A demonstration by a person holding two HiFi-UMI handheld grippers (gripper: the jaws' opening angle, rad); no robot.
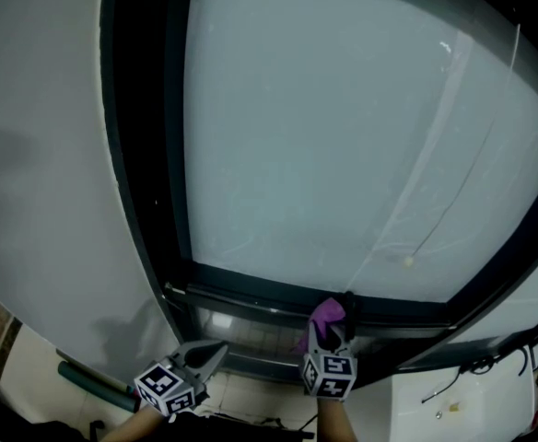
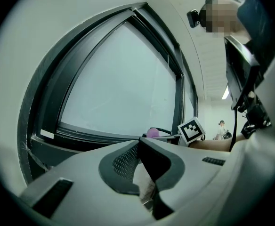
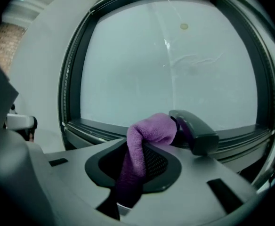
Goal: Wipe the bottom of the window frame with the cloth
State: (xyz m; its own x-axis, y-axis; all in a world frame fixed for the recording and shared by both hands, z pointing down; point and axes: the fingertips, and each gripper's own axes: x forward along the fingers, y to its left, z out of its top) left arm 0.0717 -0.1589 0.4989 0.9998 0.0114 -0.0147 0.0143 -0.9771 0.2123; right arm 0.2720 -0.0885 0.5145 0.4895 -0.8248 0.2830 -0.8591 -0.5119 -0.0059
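Note:
A purple cloth [image 1: 325,314] is pinched in my right gripper [image 1: 330,322], which is shut on it and points at the dark bottom rail of the window frame [image 1: 251,293]. The cloth's top bulges level with that rail, right against it; contact itself is hard to judge. In the right gripper view the cloth [image 3: 148,132] is bunched over the jaws of the right gripper [image 3: 175,128], with the bottom rail [image 3: 100,127] just behind it. My left gripper [image 1: 206,354] hangs lower left, below the rail, shut and empty. In the left gripper view my left gripper [image 2: 140,144] points at the frame [image 2: 81,134], with the cloth [image 2: 152,133] beyond its tips.
A white wall [image 1: 39,155] borders the window on the left. A thin cord with a bead [image 1: 407,261] hangs across the glass. A green tube [image 1: 89,381] lies at the lower left and a white surface with cables [image 1: 453,396] at the lower right. A person [image 2: 221,128] stands far off.

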